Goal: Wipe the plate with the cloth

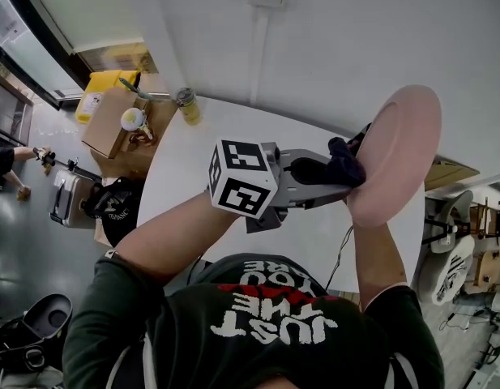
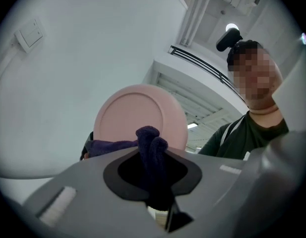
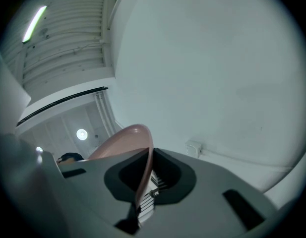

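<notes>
Count: one plate (image 1: 399, 148), one cloth (image 1: 335, 168), two grippers.

Your right gripper (image 3: 143, 185) has its jaws pinched on the plate's rim. Your left gripper (image 2: 153, 172) has its jaws clamped on the dark cloth, with a fold bunched up past the tips.

The plate is up in the air over the right part of the white table (image 1: 193, 168). The table is bare beneath both grippers. A can (image 1: 187, 106) stands at its far left corner, with a box (image 1: 112, 120) just beyond, well apart from the plate.

The plate stands on edge, tilted, with its face toward your left gripper. In the head view its long axis runs upper right to lower left. The cloth touches the lower half of the face.
</notes>
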